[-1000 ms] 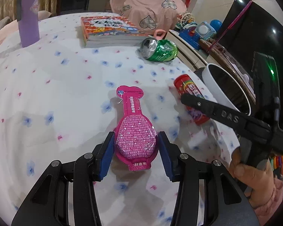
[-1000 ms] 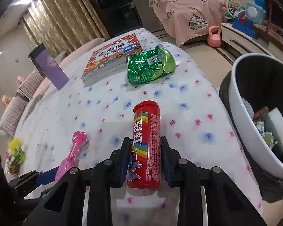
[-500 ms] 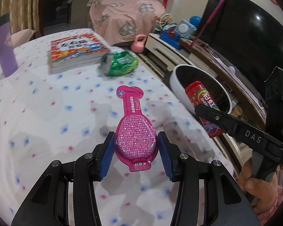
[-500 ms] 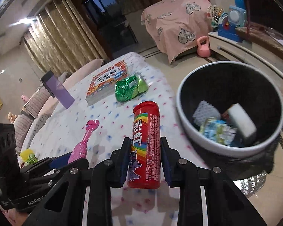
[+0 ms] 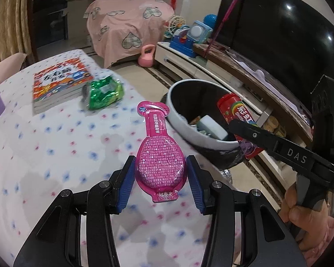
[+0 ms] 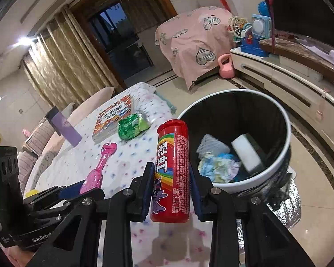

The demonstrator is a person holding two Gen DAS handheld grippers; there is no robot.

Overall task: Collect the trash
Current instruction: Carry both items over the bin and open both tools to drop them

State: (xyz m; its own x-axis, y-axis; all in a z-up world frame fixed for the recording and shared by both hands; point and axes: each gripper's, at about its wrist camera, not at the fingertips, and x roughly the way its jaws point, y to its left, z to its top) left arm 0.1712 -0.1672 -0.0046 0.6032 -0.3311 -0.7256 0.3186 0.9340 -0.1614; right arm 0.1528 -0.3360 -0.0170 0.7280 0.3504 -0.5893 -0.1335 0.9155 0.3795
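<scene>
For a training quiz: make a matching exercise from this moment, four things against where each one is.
Things:
1. pink packet
2. red candy tube
3. green wrapper
4. white sponge

Places:
A. inside the trash bin
B. held by the right gripper
C. on the flowered cloth beside the book
D. held by the left gripper

Pairs: 1-D, 2-B, 3-C, 4-A

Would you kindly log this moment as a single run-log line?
left tongs: shut on pink packet | right tongs: shut on red tube | trash bin: beside table, holds trash | green wrapper: on table
</scene>
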